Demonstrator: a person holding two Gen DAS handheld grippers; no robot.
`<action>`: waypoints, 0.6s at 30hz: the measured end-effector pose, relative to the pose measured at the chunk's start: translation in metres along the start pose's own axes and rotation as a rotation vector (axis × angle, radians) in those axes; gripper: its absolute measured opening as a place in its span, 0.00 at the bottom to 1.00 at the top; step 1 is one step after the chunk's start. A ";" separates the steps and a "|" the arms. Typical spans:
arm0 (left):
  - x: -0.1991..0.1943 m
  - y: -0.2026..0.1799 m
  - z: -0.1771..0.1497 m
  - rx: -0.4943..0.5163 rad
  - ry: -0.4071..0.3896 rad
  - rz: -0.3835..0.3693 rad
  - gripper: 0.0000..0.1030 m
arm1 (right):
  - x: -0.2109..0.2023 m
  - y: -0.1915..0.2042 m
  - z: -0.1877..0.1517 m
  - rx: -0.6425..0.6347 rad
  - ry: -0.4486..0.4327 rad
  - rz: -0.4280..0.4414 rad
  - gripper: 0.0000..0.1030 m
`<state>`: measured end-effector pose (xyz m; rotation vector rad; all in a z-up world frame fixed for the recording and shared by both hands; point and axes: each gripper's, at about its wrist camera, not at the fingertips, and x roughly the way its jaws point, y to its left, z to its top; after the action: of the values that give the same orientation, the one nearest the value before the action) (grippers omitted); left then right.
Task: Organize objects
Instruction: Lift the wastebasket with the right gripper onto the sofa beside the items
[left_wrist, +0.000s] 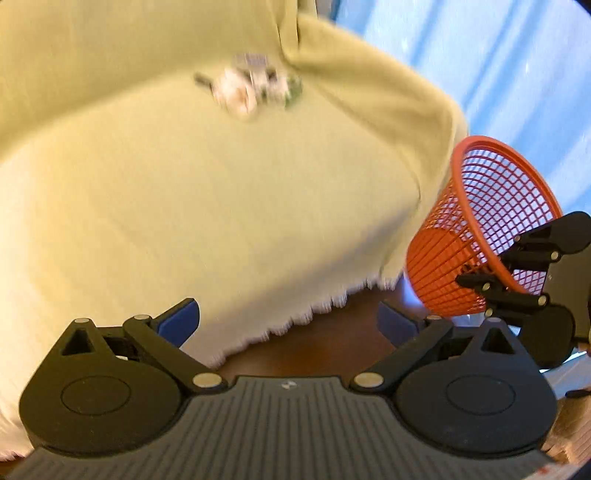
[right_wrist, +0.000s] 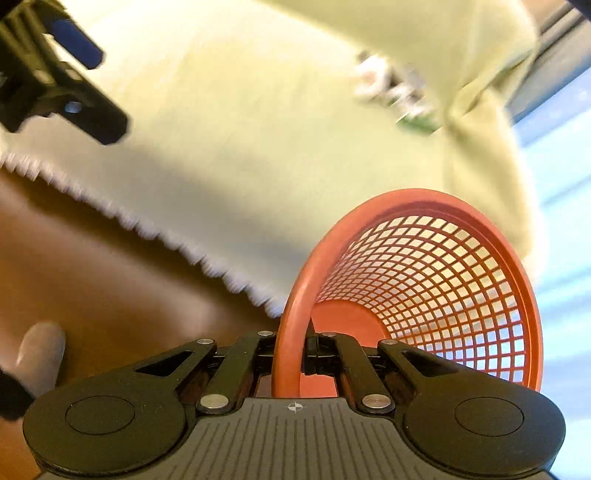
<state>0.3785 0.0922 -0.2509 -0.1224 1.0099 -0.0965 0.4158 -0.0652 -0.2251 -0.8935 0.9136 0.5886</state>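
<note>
Right wrist view: right tool (right_wrist: 291, 347) clamps one orange mesh basket (right_wrist: 436, 280); left tool (left_wrist: 288, 321) gapes wide

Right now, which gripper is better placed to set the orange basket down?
Right. The right gripper is already shut on the orange mesh basket at its rim, holding it tilted in the air. The left gripper is open, holds nothing, and points at the person's yellow top.

1. Left gripper (left_wrist: 288, 325) is wide open, blue-padded fingers (left_wrist: 177, 321) spread far apart with nothing between them.
2. Right gripper (right_wrist: 291, 350) has its jaws pinched tight on the rim of the orange mesh basket (right_wrist: 436, 280), holding it up tipped on its side.
3. Both grippers point back at the person's pale green shirt (left_wrist: 221, 206), close to the torso.
</note>
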 end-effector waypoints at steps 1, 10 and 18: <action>-0.010 0.006 0.015 0.005 -0.015 0.005 0.98 | -0.007 -0.008 0.013 0.005 -0.006 -0.016 0.00; -0.017 0.053 0.139 0.045 -0.097 0.053 0.97 | 0.017 -0.073 0.098 0.009 -0.019 -0.078 0.00; 0.049 0.081 0.219 0.025 -0.043 0.076 0.97 | 0.099 -0.116 0.137 -0.001 0.088 -0.059 0.00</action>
<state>0.5924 0.1781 -0.1886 -0.0629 0.9692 -0.0375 0.6109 -0.0013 -0.2213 -0.9499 0.9623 0.5020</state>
